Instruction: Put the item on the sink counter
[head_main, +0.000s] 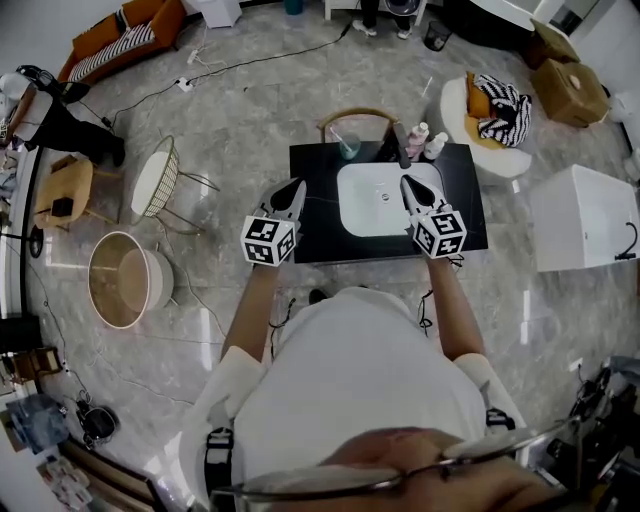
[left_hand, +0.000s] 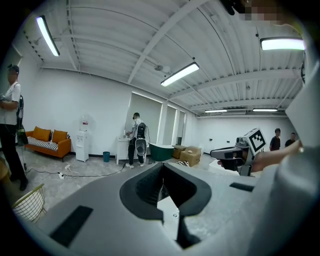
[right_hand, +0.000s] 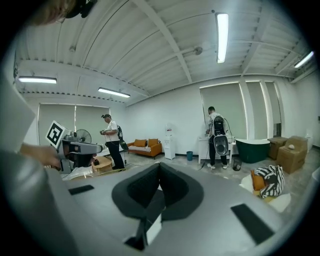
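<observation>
The left tool (head_main: 293, 190) hovers over the black worktop's (head_main: 318, 170) left part, jaws together on nothing. Behind the basin (head_main: 385, 200) stand small bottles (head_main: 418, 140), probably the item, already set down. The right tool (head_main: 410, 186) is likewise closed and empty, so both seem idle.

My way to the black counter (head_main: 320, 245) lies open; only bottles (head_main: 420, 138) and tap (head_main: 400, 146) crowd its back edge.

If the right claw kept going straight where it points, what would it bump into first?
Probably nothing close. The right claw is shut and empty above the sink, aimed toward the bottles at the counter's back, but its own view shows only open room ahead, so it may pass over them.
</observation>
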